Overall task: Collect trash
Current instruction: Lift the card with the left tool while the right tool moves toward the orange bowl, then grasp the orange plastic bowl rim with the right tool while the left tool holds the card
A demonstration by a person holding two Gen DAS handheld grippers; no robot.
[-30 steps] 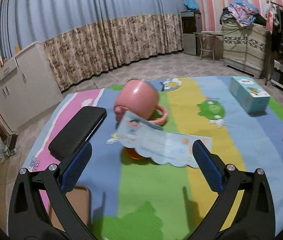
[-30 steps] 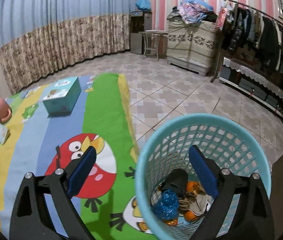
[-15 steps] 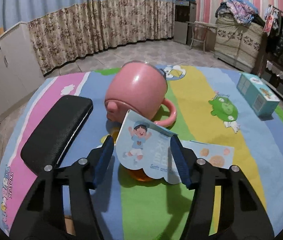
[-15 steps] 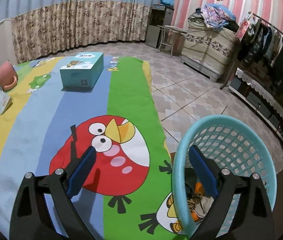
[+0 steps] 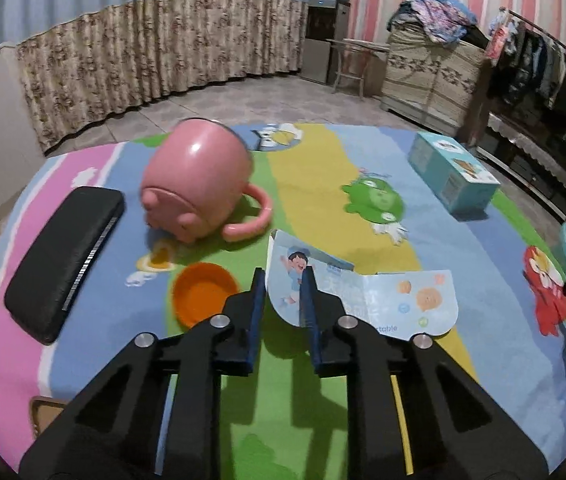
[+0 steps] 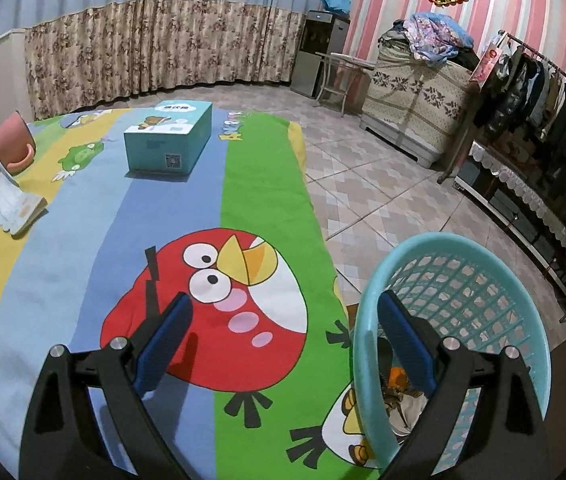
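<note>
On the cartoon-printed mat (image 5: 131, 360), our left gripper (image 5: 283, 280) has just been closing and now pinches the upturned flap of the pale blue printed paper wrapper (image 5: 399, 300); we judge it light, floppy, best held there. Our right gripper (image 6: 283, 312) gapes empty beside the turquoise lattice basket (image 6: 515, 280).

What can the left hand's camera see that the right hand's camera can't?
Only the left wrist view shows the black case and the orange cap. Its left gripper has just been closing its jaws around the paper wrapper.

Only the right wrist view shows the red bird picture whole, the trash inside the blue basket, and the open right gripper.

Both show the pink cup, the wrapper, the blue box and the basket.
</note>
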